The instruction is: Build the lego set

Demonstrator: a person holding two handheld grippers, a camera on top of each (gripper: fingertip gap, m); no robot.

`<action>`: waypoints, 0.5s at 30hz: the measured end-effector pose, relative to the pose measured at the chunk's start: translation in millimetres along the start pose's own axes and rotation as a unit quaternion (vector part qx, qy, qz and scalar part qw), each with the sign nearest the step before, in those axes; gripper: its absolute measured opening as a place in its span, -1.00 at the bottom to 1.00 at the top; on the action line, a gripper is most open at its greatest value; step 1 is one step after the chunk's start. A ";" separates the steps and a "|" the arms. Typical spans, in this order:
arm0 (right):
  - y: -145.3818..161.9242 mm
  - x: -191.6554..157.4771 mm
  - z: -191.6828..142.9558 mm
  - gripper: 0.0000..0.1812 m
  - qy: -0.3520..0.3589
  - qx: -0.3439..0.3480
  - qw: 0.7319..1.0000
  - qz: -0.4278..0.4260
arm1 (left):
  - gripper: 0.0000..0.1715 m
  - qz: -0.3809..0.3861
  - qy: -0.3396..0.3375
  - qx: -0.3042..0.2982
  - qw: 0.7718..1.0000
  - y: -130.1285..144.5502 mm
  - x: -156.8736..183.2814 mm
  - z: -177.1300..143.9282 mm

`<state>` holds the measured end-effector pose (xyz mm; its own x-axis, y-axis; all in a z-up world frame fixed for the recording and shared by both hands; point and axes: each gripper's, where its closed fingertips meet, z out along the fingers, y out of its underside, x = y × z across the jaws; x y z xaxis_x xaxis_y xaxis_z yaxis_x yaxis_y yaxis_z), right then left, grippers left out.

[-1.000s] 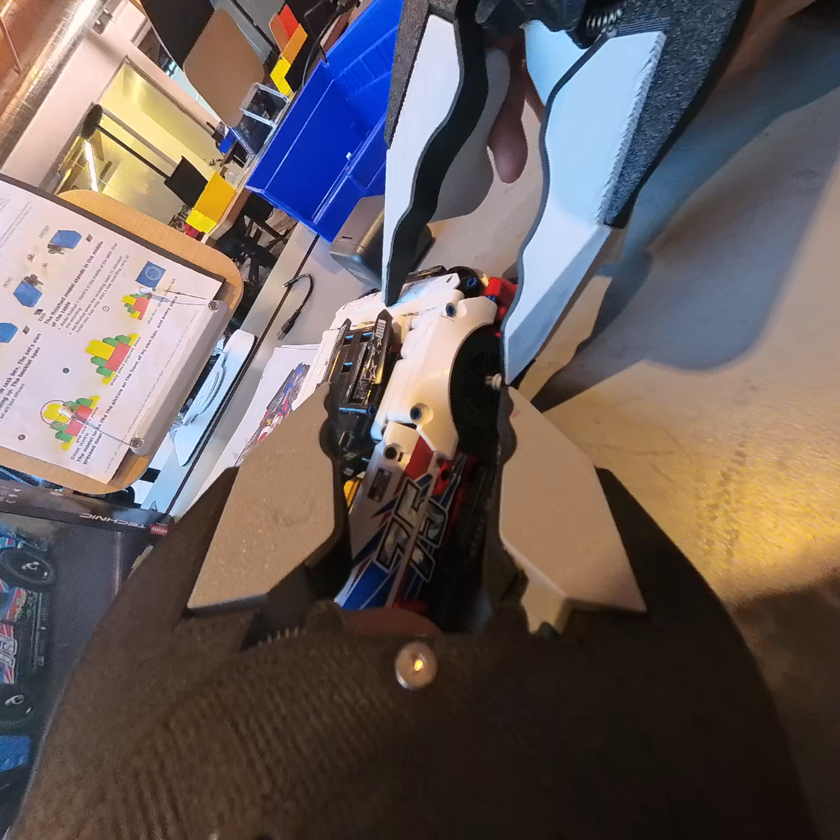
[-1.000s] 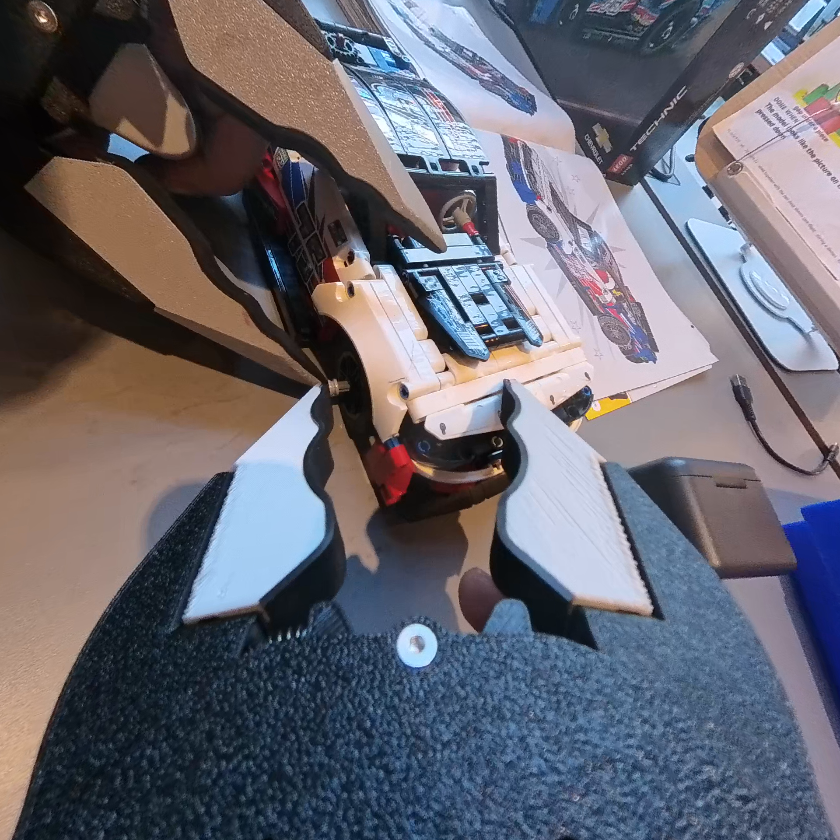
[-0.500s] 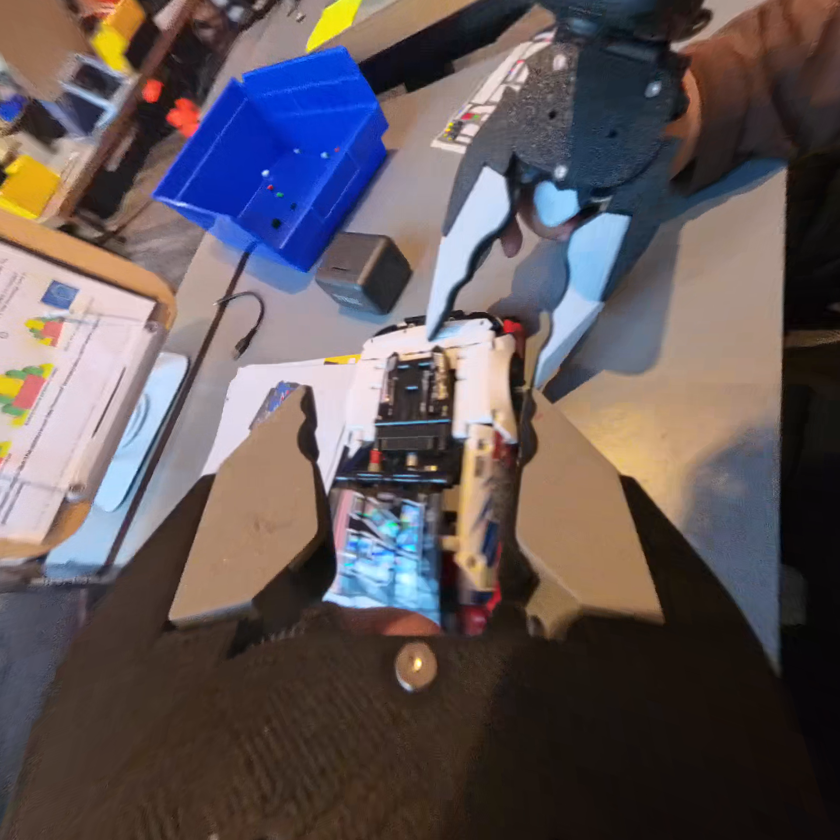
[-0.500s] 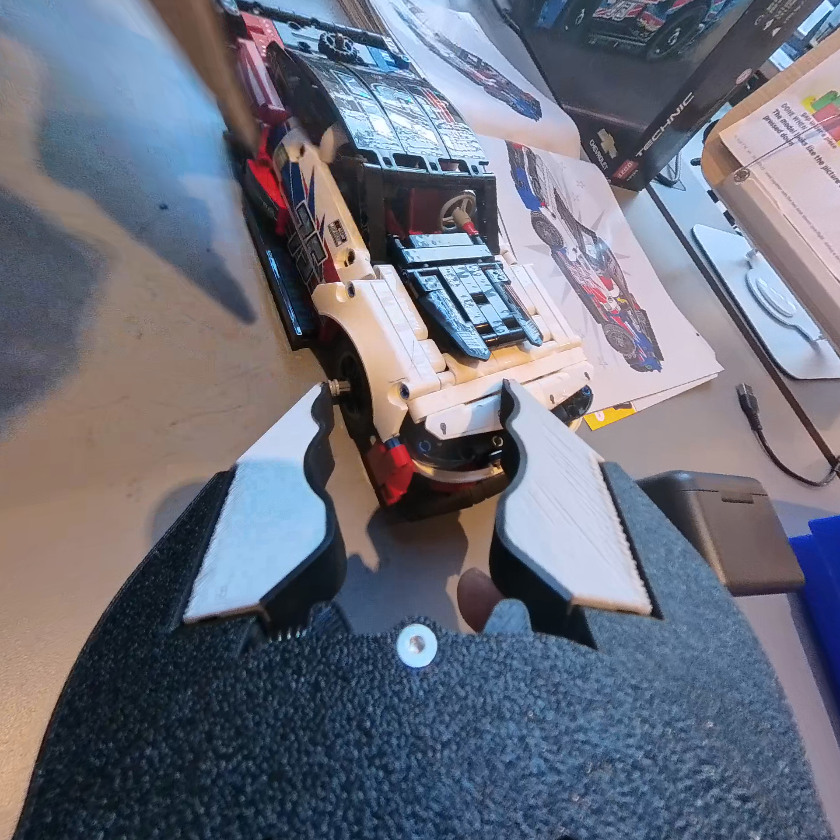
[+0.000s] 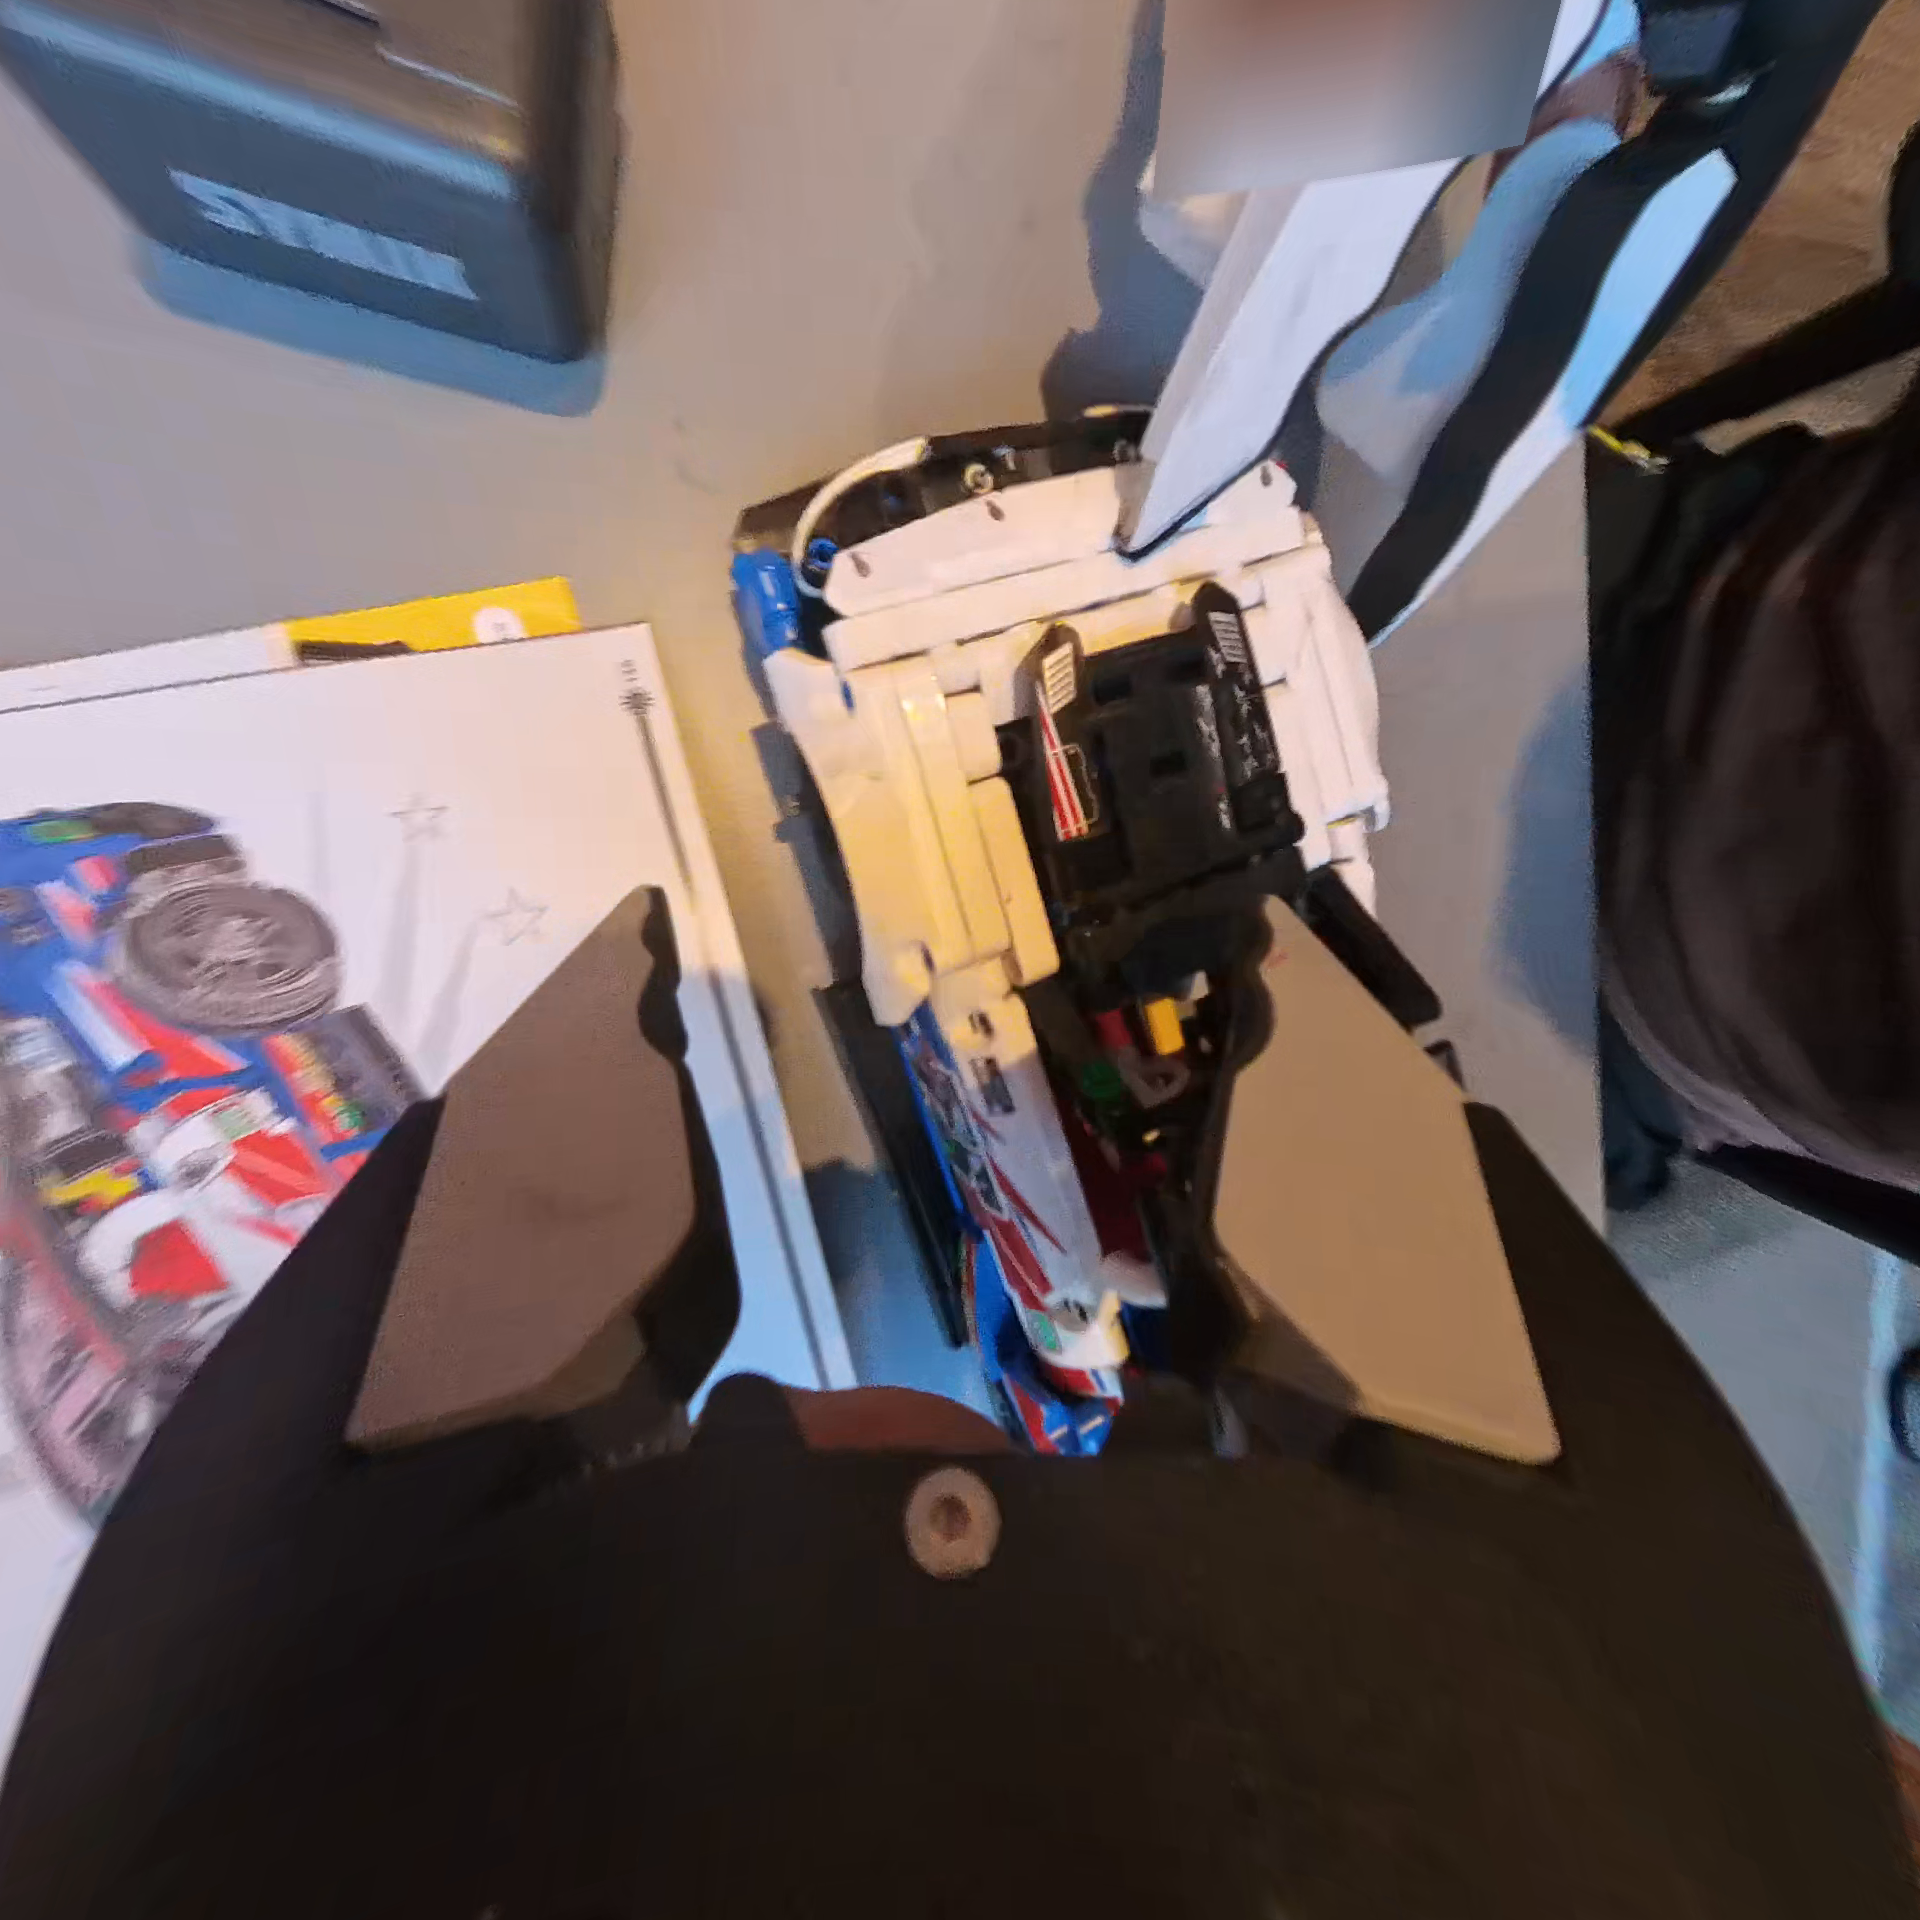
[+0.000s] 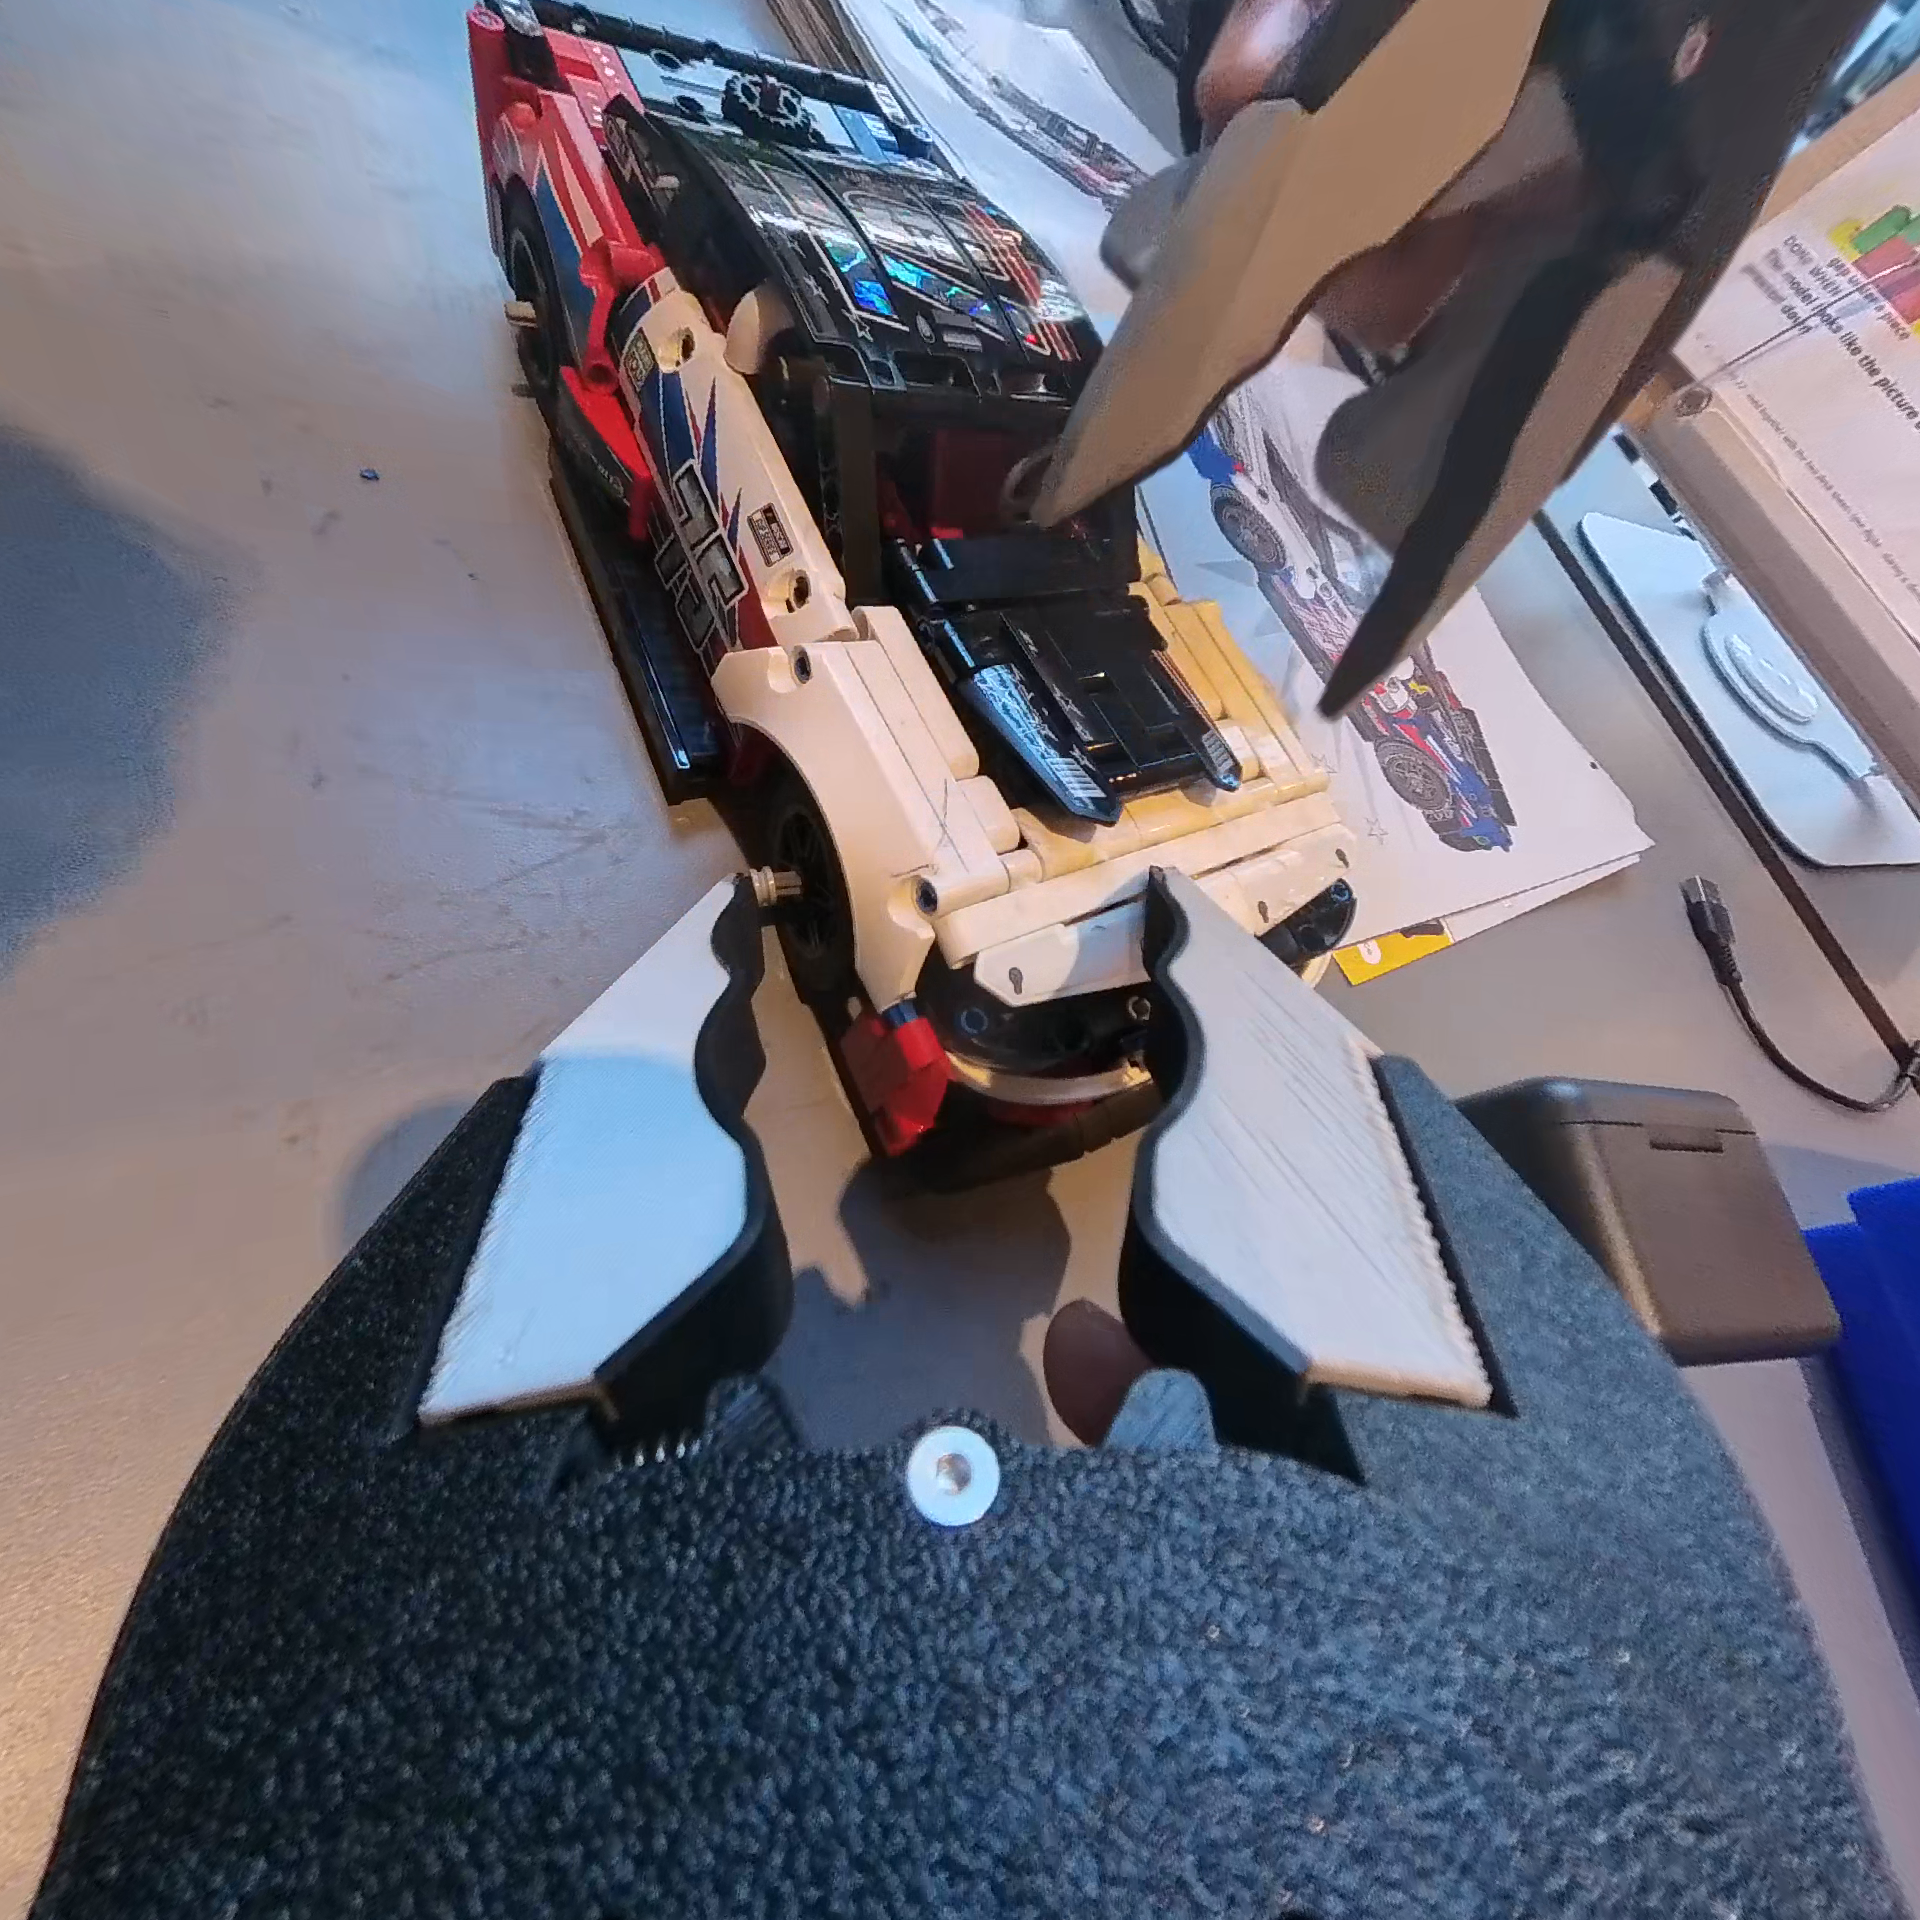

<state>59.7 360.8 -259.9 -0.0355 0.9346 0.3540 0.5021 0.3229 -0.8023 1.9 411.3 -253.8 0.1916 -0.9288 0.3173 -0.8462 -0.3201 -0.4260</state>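
The lego car (image 6: 831,644), white at the front, red and blue on the side with a black roof, stands on the grey table (image 6: 260,727). My right gripper (image 6: 948,883) is open at the car's nose: one fingertip rests on the white front edge, the other is beside the front wheel's axle pin. My left gripper (image 5: 956,914) is open and hangs over the car (image 5: 966,810) from above. In the right wrist view, one of its grey fingers (image 6: 1174,343) points into the cockpit behind the black hood; the other is over the paper.
Printed sheets with a car picture (image 5: 343,935) lie beside the car. A dark grey box (image 6: 1642,1226), a blue bin (image 6: 1881,1351) and a black cable (image 6: 1766,997) sit near the nose. A stand holding a sheet (image 6: 1829,343) is behind them. A dark sleeve (image 5: 1766,831) is nearby.
My left gripper no longer straddles the car's rear; it has moved forward along the car and now points down at the cockpit. My right gripper has stayed at the nose.
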 end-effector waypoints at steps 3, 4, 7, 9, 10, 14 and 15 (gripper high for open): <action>-0.1 0.2 0.4 -0.23 0.000 0.000 1.000 -0.001 | 0.14 0.001 0.070 -0.051 0.996 8.4 19.4 18.5; -0.1 0.2 0.4 -0.23 -0.001 0.000 1.000 -0.002 | 0.21 0.000 0.082 -0.061 0.995 9.9 24.3 25.3; -0.5 0.2 0.8 -0.24 -0.003 0.002 1.000 -0.004 | 0.32 0.005 0.069 -0.074 0.995 8.0 24.6 34.4; -0.6 0.7 1.2 -0.24 -0.006 0.003 1.000 -0.003 | 0.32 0.001 0.067 -0.070 0.995 7.7 24.6 34.6; -0.7 0.9 1.4 -0.24 -0.006 0.003 1.000 -0.003 | 0.31 -0.003 0.066 -0.068 0.996 7.3 24.4 34.8; -1.2 0.3 2.5 -0.23 0.002 0.000 1.000 -0.008 | 0.33 -0.016 0.059 -0.055 0.997 5.6 25.5 36.1; -1.2 0.5 2.8 -0.23 0.003 -0.001 1.000 -0.006 | 0.34 -0.020 0.058 -0.050 0.997 5.0 26.0 36.4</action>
<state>56.7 361.4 -260.2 -0.0373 0.9297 0.3663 0.5030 0.3342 -0.7970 20.8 378.7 -278.5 0.1717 -0.8861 0.4306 -0.8856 -0.3303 -0.3265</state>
